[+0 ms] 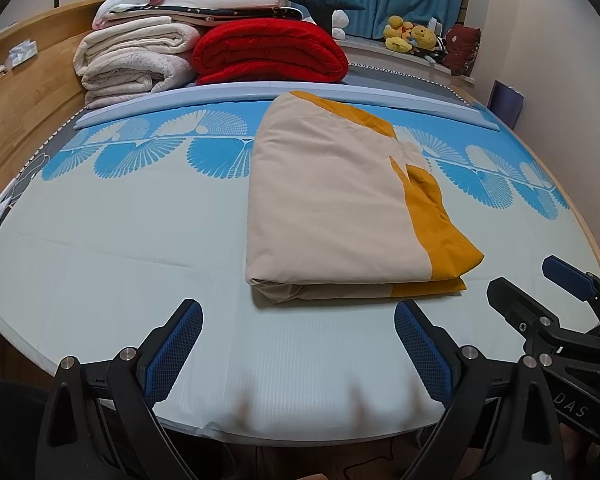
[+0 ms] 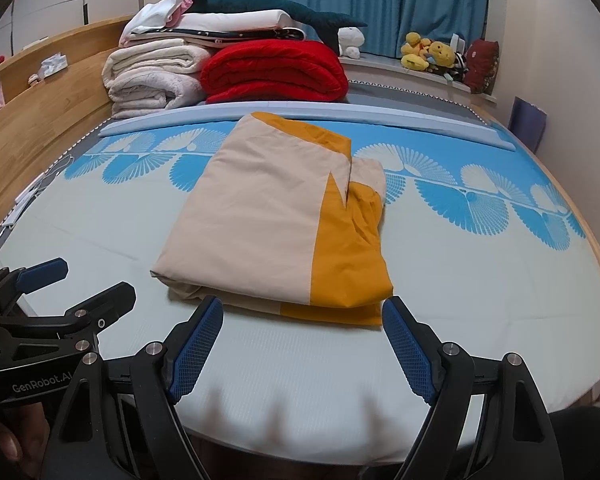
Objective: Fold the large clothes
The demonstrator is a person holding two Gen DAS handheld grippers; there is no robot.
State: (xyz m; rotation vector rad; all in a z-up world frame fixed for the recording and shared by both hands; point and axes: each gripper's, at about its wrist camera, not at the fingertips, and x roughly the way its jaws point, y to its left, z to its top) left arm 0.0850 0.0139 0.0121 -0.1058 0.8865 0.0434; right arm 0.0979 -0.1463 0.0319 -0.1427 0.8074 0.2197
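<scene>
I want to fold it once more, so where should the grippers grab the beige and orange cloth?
Probably the near edge of the cloth, approached low from the front. There the layers end in a thick stacked fold facing both open grippers, left and right, one per near corner. The far edge looks loose and uneven.

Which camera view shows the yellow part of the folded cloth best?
The right wrist view: the folded cloth lies centred, its yellow band broad and near. The left wrist view shows the same cloth off to the right, the band narrower.
</scene>
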